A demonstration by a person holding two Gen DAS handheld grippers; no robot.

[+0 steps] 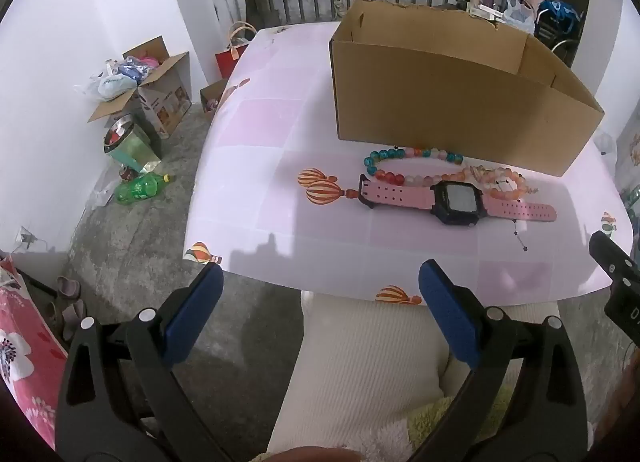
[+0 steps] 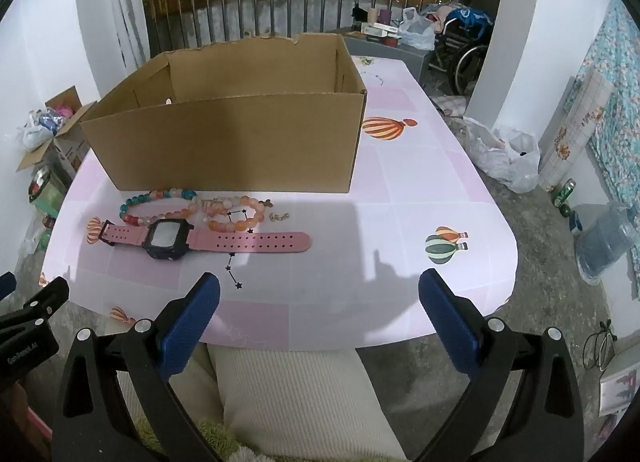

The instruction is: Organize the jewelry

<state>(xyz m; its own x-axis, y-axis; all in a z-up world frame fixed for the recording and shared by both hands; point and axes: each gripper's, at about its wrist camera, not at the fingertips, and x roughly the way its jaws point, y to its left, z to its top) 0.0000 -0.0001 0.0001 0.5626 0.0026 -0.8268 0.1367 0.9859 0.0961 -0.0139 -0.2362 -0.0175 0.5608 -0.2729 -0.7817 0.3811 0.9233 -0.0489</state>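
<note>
My left hand-held gripper [image 1: 320,278] and right hand-held gripper [image 2: 320,282] are both spread wide, empty, above the bench [image 2: 420,181] edge; the watch [image 2: 168,240] and bead bracelets [image 2: 232,213] lie just before the cardboard box [image 2: 240,133].

**Black frames, blue pads, cream knit**

Left hand-held gripper [image 1: 320,282]: black triangular cut-out arms, silver round rivets, textured blue pads [image 1: 448,314]. Right hand-held gripper [image 2: 319,284] matches it, blue fingers [image 2: 192,322] included. White lettering on a black housing at the edge. The person wears cream ribbed knit trousers [image 2: 288,390].
</note>
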